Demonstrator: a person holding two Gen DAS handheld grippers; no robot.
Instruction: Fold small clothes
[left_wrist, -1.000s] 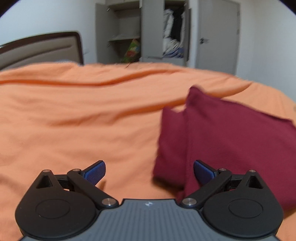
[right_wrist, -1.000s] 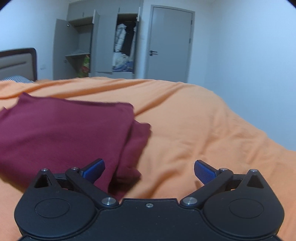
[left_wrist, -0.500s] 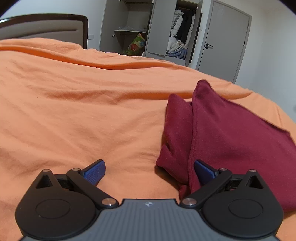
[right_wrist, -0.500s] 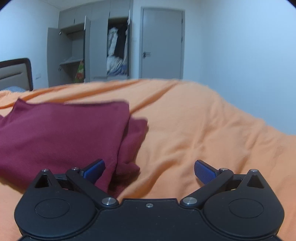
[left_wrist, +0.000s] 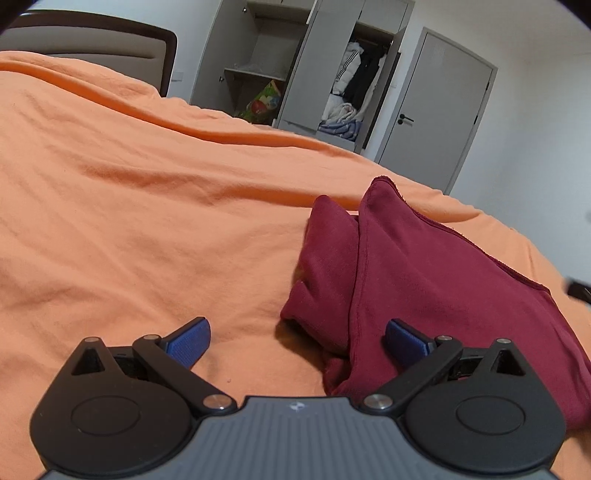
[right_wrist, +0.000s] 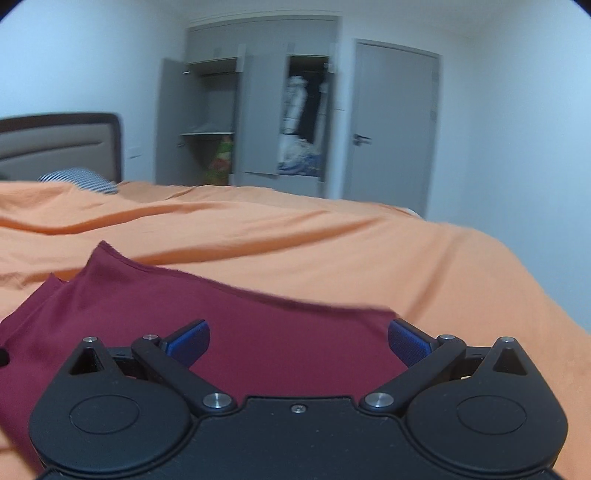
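Maroon garment (left_wrist: 436, 280) lies folded on orange bedspread (left_wrist: 129, 221). Left gripper (left_wrist: 297, 338) at its left edge, jaws wide apart, empty. Right gripper (right_wrist: 298, 338) over cloth, jaws apart too. Risk: pinching only top layer, fold slides open; snagging bedspread underneath.

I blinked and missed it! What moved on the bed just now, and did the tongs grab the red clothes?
The right tongs swung left over the folded red cloth, which now fills the space between their open blue fingers. The left tongs tilted a little at its edge. Nothing was grabbed or let go. The cloth and the orange bedspread stayed put.
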